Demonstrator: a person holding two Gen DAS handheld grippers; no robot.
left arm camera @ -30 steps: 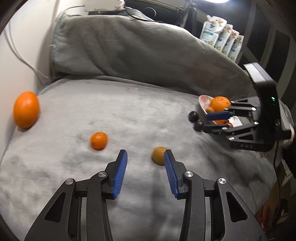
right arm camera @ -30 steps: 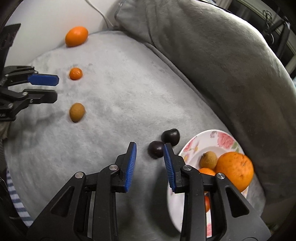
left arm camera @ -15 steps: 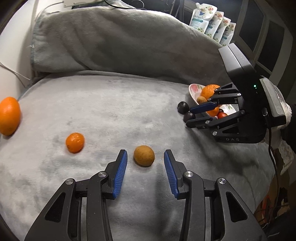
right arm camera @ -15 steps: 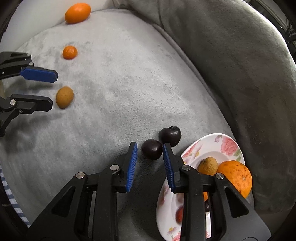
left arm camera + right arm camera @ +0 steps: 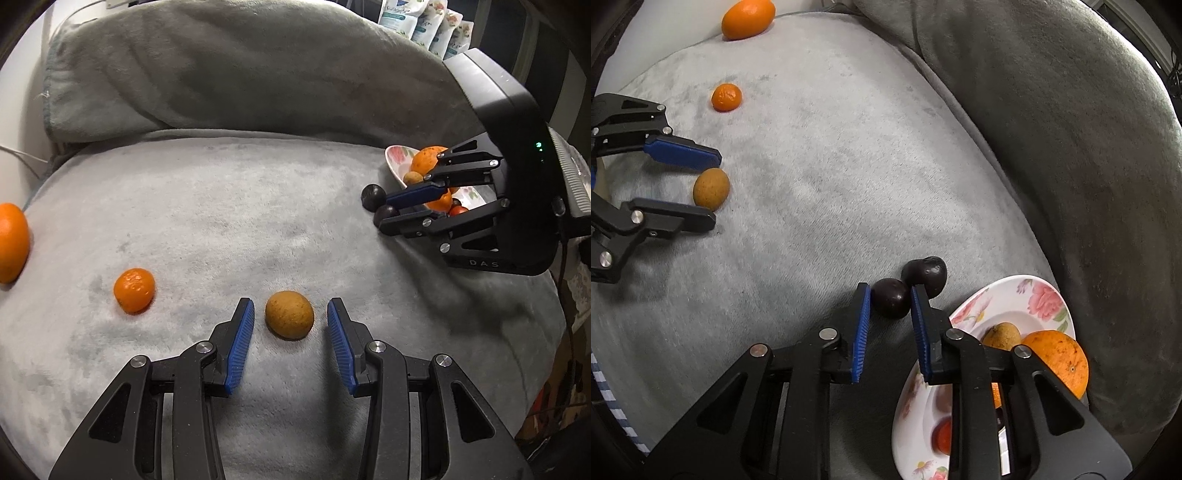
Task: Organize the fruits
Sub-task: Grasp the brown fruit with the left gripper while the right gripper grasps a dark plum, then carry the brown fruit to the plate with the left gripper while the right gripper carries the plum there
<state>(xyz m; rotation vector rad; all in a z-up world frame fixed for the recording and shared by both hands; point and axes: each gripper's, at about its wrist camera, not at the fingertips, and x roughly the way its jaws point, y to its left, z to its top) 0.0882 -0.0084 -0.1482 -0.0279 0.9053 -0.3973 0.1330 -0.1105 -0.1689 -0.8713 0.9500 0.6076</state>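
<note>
My left gripper (image 5: 290, 308) is open with a small brown fruit (image 5: 289, 314) lying on the grey blanket between its fingertips; it also shows in the right wrist view (image 5: 711, 187). My right gripper (image 5: 889, 291) is open around a dark plum (image 5: 891, 298), jaws close on both sides. A second dark plum (image 5: 925, 276) lies just behind. A floral plate (image 5: 1047, 295) at the right holds a large orange (image 5: 1058, 360), a brown fruit (image 5: 1001, 335) and red fruits. A small mandarin (image 5: 134, 290) and a big orange (image 5: 13, 242) lie to the left.
A thick grey cushion roll (image 5: 240, 74) runs along the back. The blanket surface (image 5: 221, 221) drops off at the right and front edges. White pouches (image 5: 424, 22) stand behind the cushion. A cable (image 5: 14, 157) hangs at the far left.
My left gripper moved forward so the brown fruit now sits between its fingertips. My right gripper advanced onto the nearer dark plum and its jaws narrowed around it.
</note>
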